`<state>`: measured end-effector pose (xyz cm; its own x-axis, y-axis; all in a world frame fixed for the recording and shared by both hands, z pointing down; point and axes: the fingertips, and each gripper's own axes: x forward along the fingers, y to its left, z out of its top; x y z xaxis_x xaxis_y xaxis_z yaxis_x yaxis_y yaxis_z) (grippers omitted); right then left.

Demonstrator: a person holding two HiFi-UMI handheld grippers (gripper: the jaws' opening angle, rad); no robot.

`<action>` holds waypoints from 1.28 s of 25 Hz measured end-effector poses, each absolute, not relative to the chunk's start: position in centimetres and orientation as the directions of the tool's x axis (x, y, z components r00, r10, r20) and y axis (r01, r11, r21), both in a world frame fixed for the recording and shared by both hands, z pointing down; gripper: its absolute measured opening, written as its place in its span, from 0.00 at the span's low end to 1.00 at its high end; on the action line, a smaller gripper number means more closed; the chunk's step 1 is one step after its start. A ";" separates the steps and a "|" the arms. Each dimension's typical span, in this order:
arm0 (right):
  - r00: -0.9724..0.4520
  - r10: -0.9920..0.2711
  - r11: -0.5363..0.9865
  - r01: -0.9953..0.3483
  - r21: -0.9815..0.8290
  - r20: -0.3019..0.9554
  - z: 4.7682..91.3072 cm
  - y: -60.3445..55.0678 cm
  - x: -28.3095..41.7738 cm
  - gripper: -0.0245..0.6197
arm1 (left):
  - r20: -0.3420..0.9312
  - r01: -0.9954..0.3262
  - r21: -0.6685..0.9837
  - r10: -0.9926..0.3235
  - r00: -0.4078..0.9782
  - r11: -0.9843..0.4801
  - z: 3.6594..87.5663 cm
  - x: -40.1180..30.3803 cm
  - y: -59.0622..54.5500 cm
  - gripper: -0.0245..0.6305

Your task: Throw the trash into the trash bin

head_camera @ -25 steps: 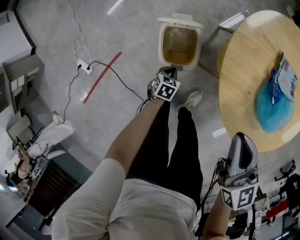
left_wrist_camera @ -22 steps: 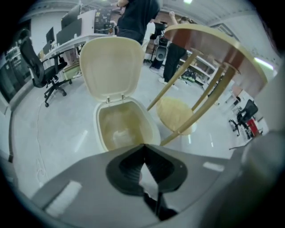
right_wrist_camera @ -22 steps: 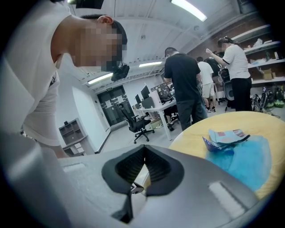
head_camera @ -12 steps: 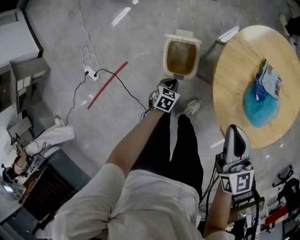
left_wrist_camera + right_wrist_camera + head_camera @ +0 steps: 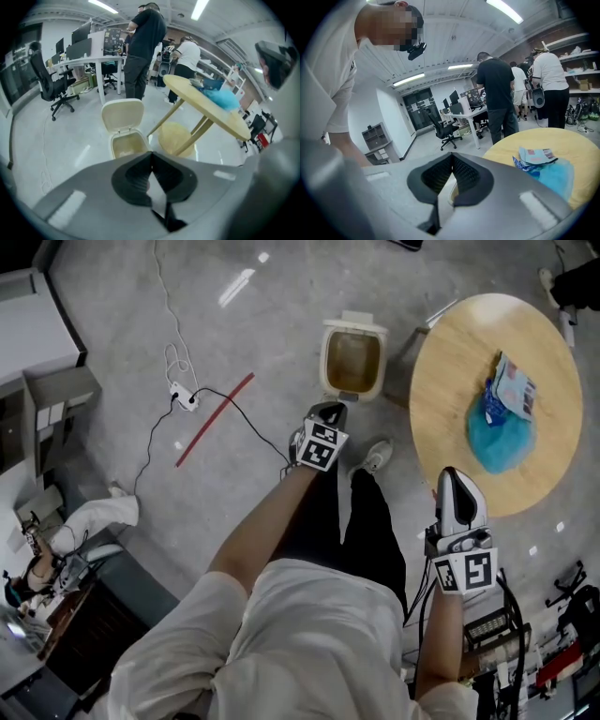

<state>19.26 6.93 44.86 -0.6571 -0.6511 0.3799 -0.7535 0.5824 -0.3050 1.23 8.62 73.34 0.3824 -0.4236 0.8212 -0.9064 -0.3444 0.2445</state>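
The cream trash bin [image 5: 352,360] stands on the floor with its lid up [image 5: 123,114], and its inside [image 5: 125,146] shows some pale scraps. My left gripper [image 5: 328,410] hovers just short of the bin, shut with nothing between its pads [image 5: 151,155]. Trash lies on the round wooden table [image 5: 450,362]: a crumpled blue bag [image 5: 500,439] and a printed packet [image 5: 514,390] on top of it. My right gripper [image 5: 456,474] is near the table's front edge, shut and empty [image 5: 451,157]. The packet [image 5: 536,154] and blue bag [image 5: 557,177] lie to its right.
A power strip with cables [image 5: 183,397] and a red strip [image 5: 214,418] lie on the floor left of the bin. A round stool [image 5: 176,139] sits under the table. People stand at desks [image 5: 145,42] behind, beside an office chair [image 5: 51,84]. Grey shelving [image 5: 56,399] stands far left.
My left gripper has risen away from the bin's mouth and stays shut. The right gripper has lifted slightly. In the head view the bin and table now look smaller.
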 end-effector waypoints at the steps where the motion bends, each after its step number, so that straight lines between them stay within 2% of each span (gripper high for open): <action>1: -0.658 -0.648 0.584 -0.753 -0.304 0.384 44.7 7.1 19.2 0.04 | 0.820 -0.906 0.243 -0.426 0.383 -0.346 72.6 1.2 8.7 0.04; 12: -0.662 -0.644 0.594 -0.748 -0.296 0.382 41.5 8.5 19.0 0.04 | 0.764 -0.903 0.249 -0.503 0.405 -0.350 63.2 0.6 9.8 0.04; 18: -0.669 -0.637 0.604 -0.742 -0.290 0.384 40.2 9.1 18.6 0.04 | 0.684 -0.897 0.246 -0.590 0.429 -0.367 57.0 0.5 9.5 0.04; 32: -0.693 -0.630 0.650 -0.717 -0.250 0.350 36.7 10.1 17.4 0.04 | 0.572 -0.906 0.214 -0.705 0.419 -0.365 46.6 -1.1 11.5 0.04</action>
